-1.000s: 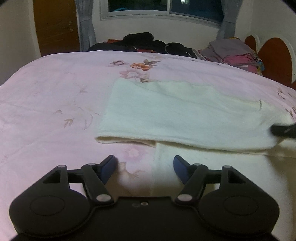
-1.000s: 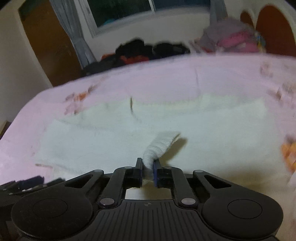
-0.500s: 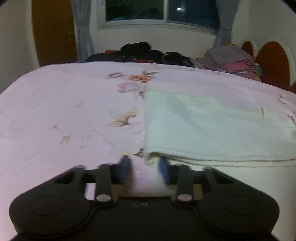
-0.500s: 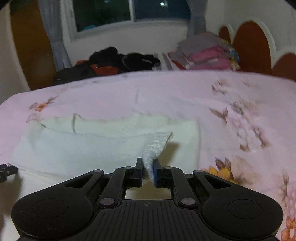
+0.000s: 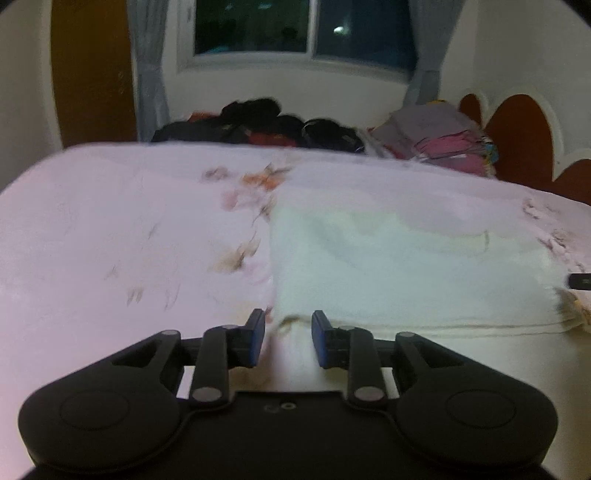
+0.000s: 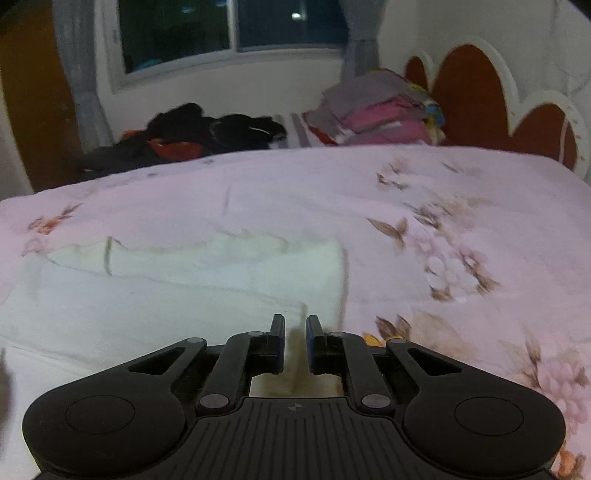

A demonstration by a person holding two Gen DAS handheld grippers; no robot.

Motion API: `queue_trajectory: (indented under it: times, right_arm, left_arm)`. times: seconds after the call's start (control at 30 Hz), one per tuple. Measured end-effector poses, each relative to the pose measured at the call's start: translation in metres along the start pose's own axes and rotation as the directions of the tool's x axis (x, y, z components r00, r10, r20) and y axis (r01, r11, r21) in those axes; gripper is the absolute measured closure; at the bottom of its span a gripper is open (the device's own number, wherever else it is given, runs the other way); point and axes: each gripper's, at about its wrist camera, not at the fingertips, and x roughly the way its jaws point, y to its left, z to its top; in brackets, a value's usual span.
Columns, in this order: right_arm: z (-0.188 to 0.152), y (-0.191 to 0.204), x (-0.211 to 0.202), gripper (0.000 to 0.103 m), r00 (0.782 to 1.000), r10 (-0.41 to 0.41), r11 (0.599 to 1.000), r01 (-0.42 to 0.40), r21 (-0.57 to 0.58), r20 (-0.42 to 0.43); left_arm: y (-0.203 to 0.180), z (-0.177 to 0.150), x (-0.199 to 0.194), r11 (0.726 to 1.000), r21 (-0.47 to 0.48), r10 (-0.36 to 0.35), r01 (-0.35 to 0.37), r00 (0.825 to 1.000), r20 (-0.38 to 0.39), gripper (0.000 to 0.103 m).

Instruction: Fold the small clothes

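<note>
A: Left wrist view, status?

B: The left gripper sits low over the pink floral bedspread with its jaws parted and nothing between them. The near left corner of the folded cream cloth lies just ahead of the fingertips, slightly blurred. The cloth lies in stacked layers, its edges showing along the near side. A dark tip of the right gripper enters at the right edge, beside the cloth's right end.

A: Right wrist view?

B: The right gripper has its jaws apart by a narrow gap, gripping nothing. It hovers at the cloth's near right corner; the cloth extends left across the bedspread.

A: Background items?

B: A pile of dark clothes and a stack of folded garments rest at the far side, below the window
</note>
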Motion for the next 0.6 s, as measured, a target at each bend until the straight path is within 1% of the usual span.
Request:
queue_trajectory:
  times: [0.03, 0.1, 0.17, 0.27, 0.3, 0.33, 0.4, 0.43, 0.5, 0.53, 0.6]
  right_arm:
    - [0.003, 0.004, 0.003, 0.062, 1.000, 0.010, 1.000, -0.010, 0.003, 0.000]
    - [0.004, 0.014, 0.008, 0.029, 0.999, 0.028, 1.000, -0.028, 0.008, 0.022]
    - [0.006, 0.026, 0.014, 0.029, 0.999, 0.038, 0.999, -0.038, -0.004, 0.032]
    - [0.008, 0.036, 0.023, 0.029, 0.998, 0.056, 0.998, -0.056, 0.010, 0.028]
    - [0.008, 0.039, 0.025, 0.031, 0.998, 0.060, 0.998, -0.060, 0.010, 0.026]
    - [0.008, 0.042, 0.027, 0.041, 0.997, 0.068, 0.998, -0.068, 0.005, 0.023]
    - [0.007, 0.046, 0.034, 0.048, 0.997, 0.074, 0.997, -0.074, -0.010, 0.005]
    - [0.005, 0.045, 0.037, 0.048, 0.997, 0.072, 0.997, -0.072, -0.014, -0.003]
    - [0.002, 0.038, 0.045, 0.048, 0.999, 0.045, 0.999, -0.046, -0.019, -0.021]
    - [-0.001, 0.031, 0.051, 0.048, 0.999, 0.018, 1.000, -0.018, -0.021, -0.038]
    - [-0.004, 0.018, 0.052, 0.048, 0.999, 0.003, 1.000, -0.004, -0.010, -0.033]
  left_arm:
    - [-0.003, 0.005, 0.002, 1.000, -0.001, -0.010, 0.010, 1.000, 0.001, 0.076]
    - [-0.009, 0.014, 0.011, 0.999, -0.013, -0.032, 0.031, 0.999, -0.006, 0.076]
    - [-0.019, 0.024, 0.025, 0.999, 0.001, -0.041, 0.041, 0.999, -0.004, 0.076]
    - [-0.032, 0.031, 0.043, 0.999, 0.030, -0.043, 0.043, 0.999, -0.002, 0.076]
    - [-0.035, 0.032, 0.052, 0.998, 0.034, -0.043, 0.043, 0.999, -0.006, 0.076]
    - [-0.037, 0.033, 0.059, 0.998, 0.038, -0.044, 0.044, 0.999, -0.012, 0.076]
    - [-0.036, 0.031, 0.075, 0.999, 0.037, -0.026, 0.028, 0.999, -0.040, 0.075]
    - [-0.033, 0.028, 0.082, 0.999, 0.033, -0.017, 0.019, 0.998, -0.055, 0.073]
    - [-0.023, 0.023, 0.088, 1.000, 0.023, 0.006, -0.005, 0.999, -0.047, 0.073]
    - [-0.020, 0.021, 0.087, 1.000, 0.024, 0.007, -0.006, 0.999, -0.042, 0.071]
    - [-0.018, 0.021, 0.084, 1.000, 0.029, 0.005, -0.004, 0.999, -0.047, 0.071]
